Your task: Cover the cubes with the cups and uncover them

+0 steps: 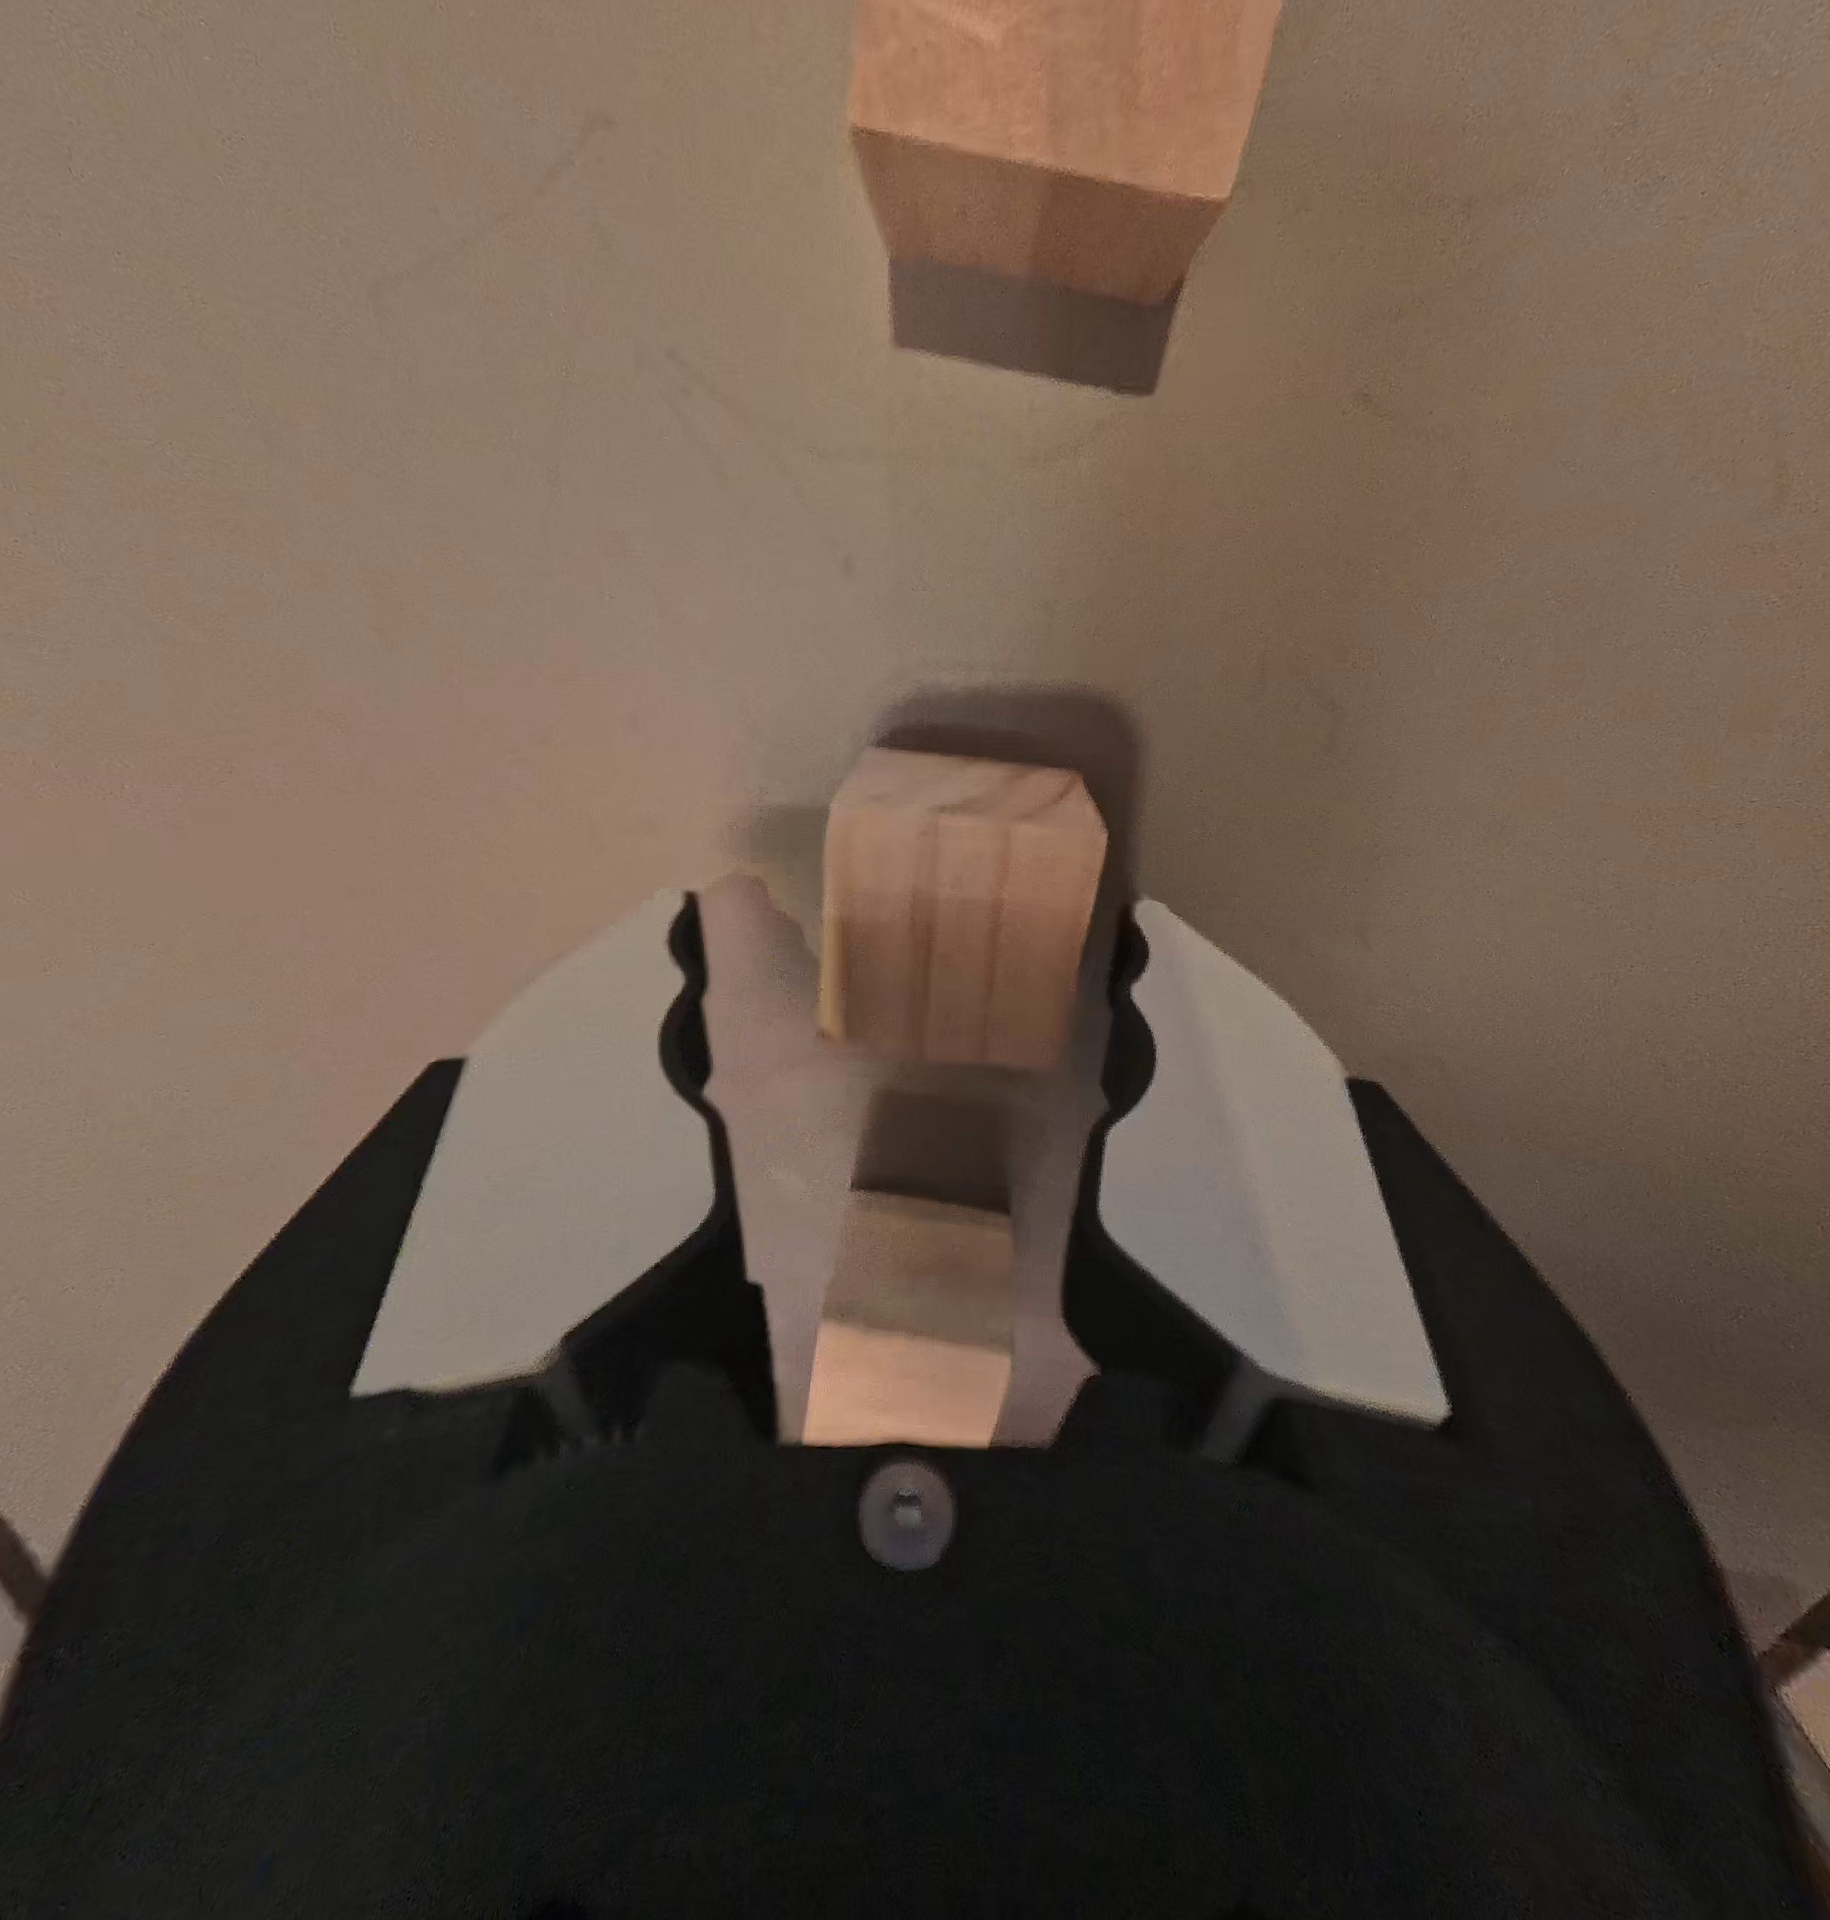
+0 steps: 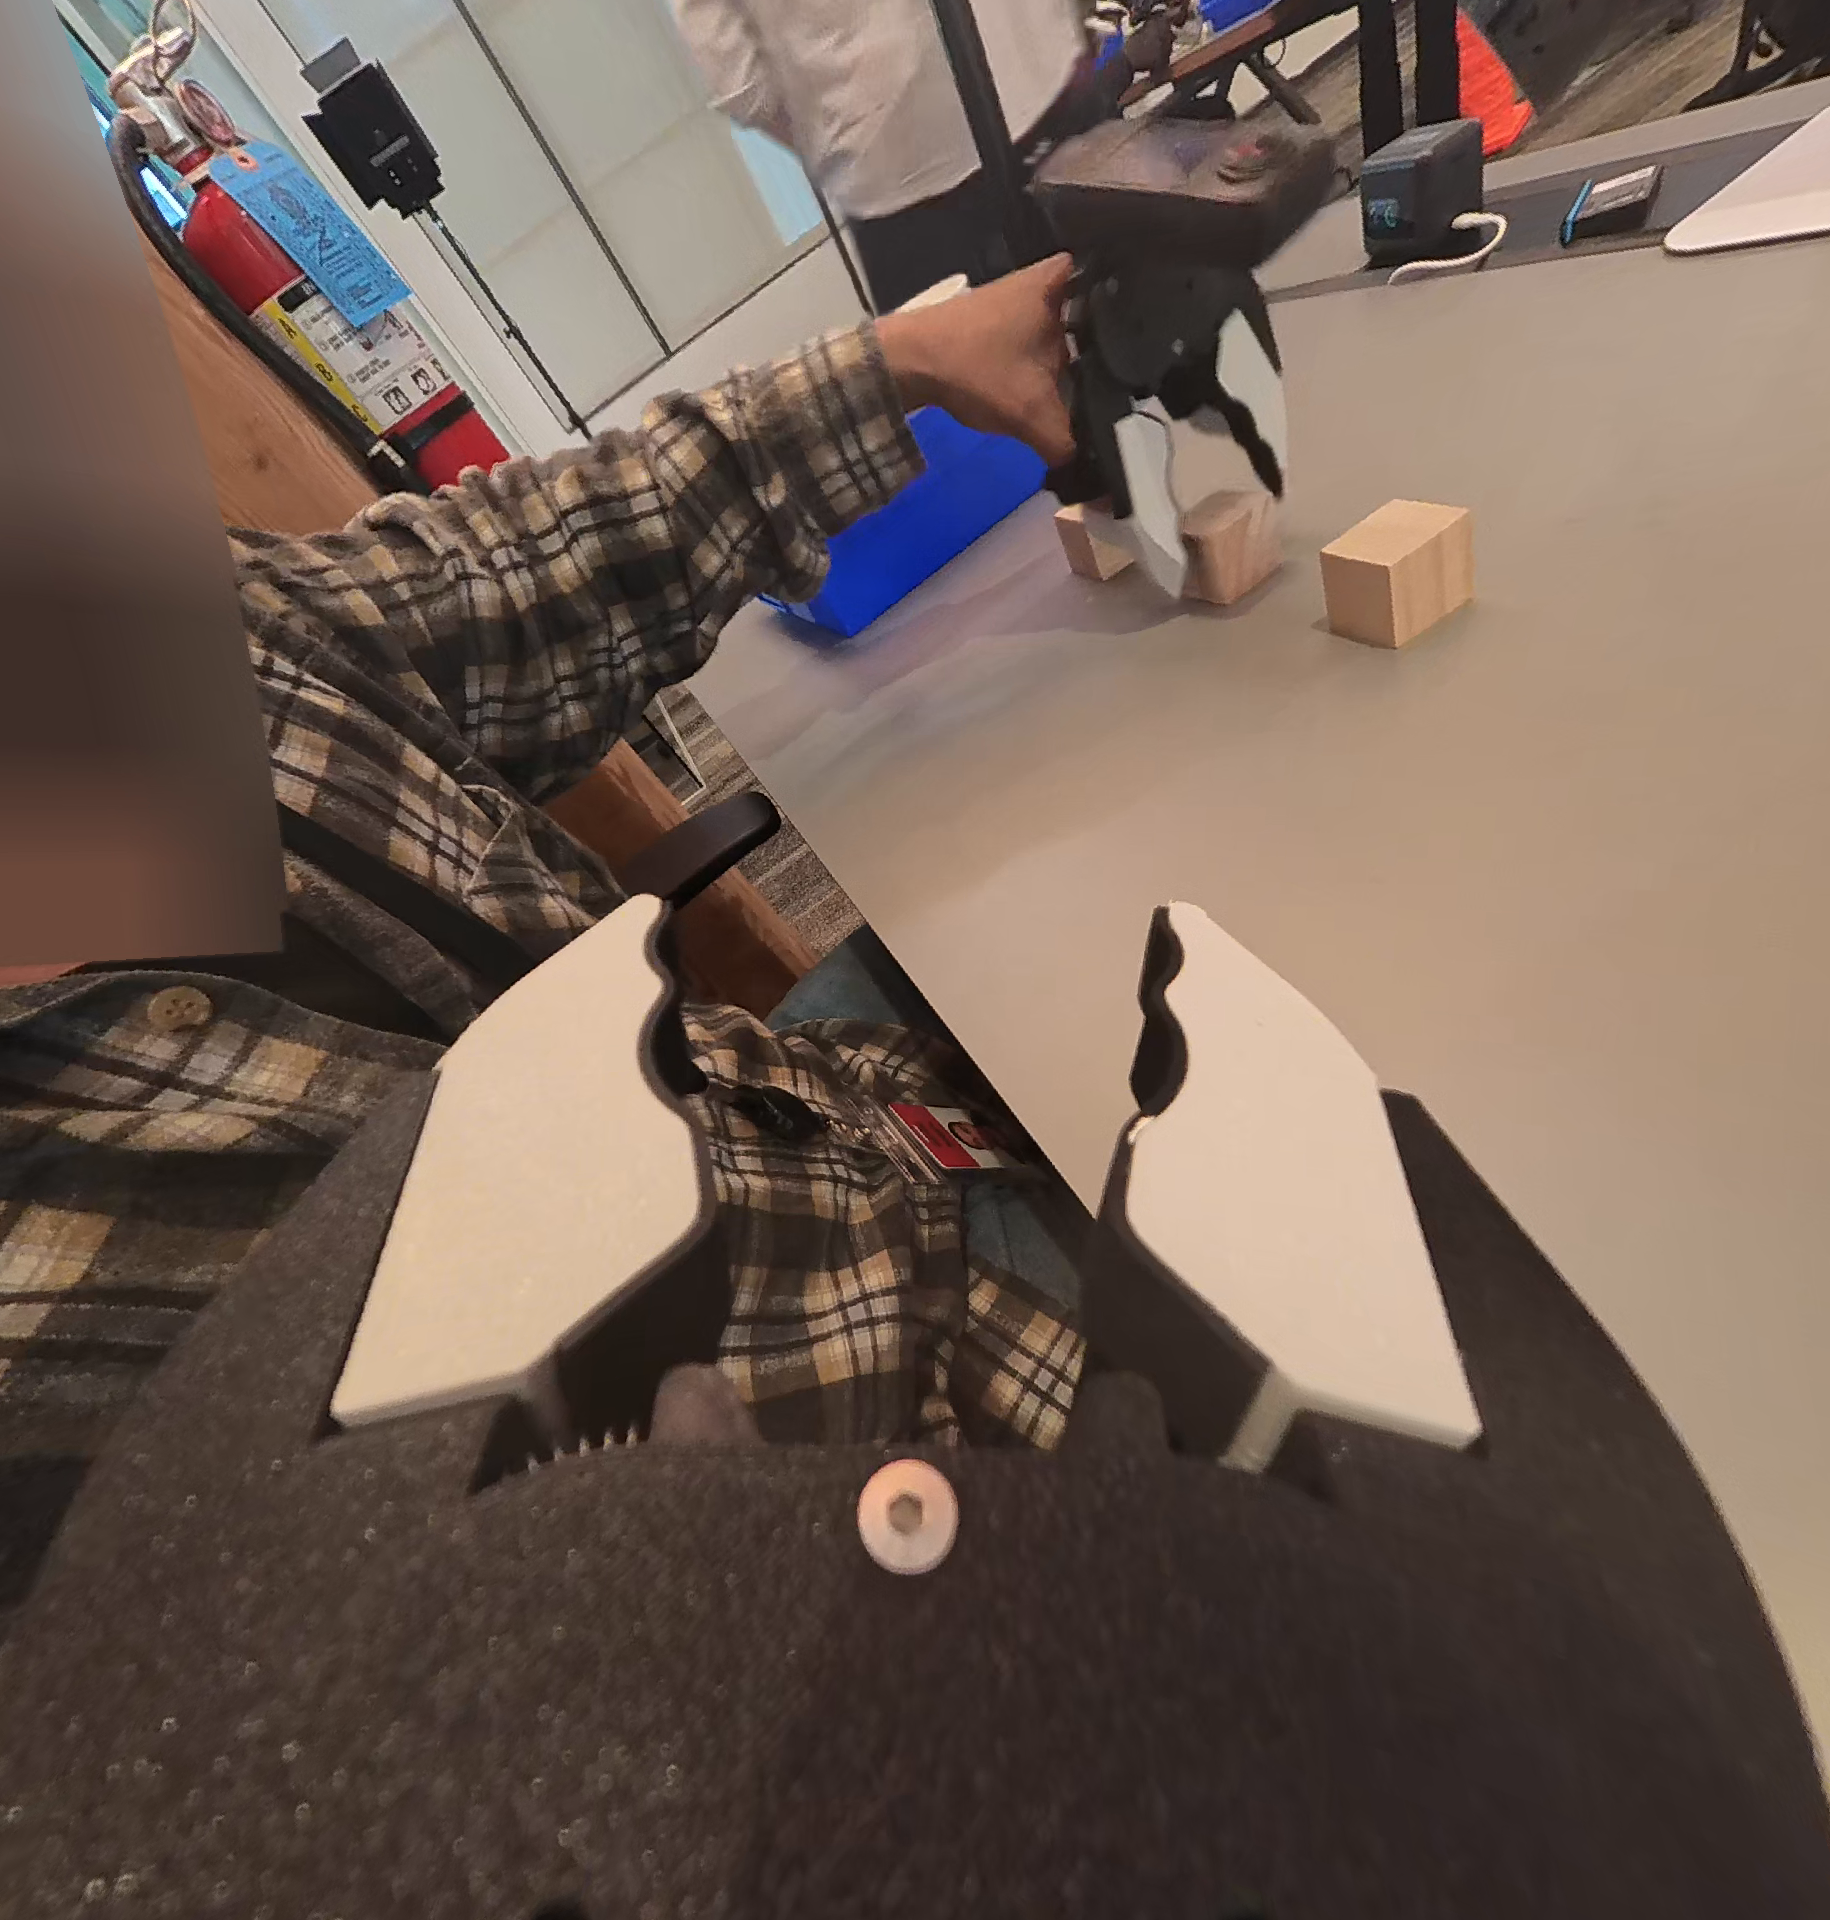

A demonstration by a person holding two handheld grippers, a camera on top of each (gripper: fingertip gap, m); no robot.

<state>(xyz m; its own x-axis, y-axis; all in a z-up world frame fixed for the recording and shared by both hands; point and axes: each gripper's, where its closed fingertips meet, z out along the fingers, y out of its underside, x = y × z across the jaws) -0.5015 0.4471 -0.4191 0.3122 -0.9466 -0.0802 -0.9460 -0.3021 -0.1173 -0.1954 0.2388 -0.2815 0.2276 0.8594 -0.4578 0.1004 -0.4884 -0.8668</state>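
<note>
Three wooden cubes stand in a row on the grey table (image 1: 371, 520). In the left wrist view the far cube (image 1: 1046, 156) is at the top, the middle cube (image 1: 958, 935) is between my fingertips and the near cube (image 1: 906, 1340) is by the gripper's base. My left gripper (image 1: 916, 909) is open and points down, its fingers on either side of the middle cube with a gap on the left. The right wrist view shows it (image 2: 1217, 520) over the cubes (image 2: 1399, 571). My right gripper (image 2: 911, 925) is open and empty at the table's near edge. No cup shows.
The table edge (image 2: 890, 935) runs diagonally past the right gripper, with a plaid shirt (image 2: 838, 1247) beside it. A blue bin (image 2: 911, 520) and a red fire extinguisher (image 2: 298, 281) are off the table. A laptop (image 2: 1794, 187) and small devices (image 2: 1420, 187) lie far back. A person (image 2: 869, 104) stands behind.
</note>
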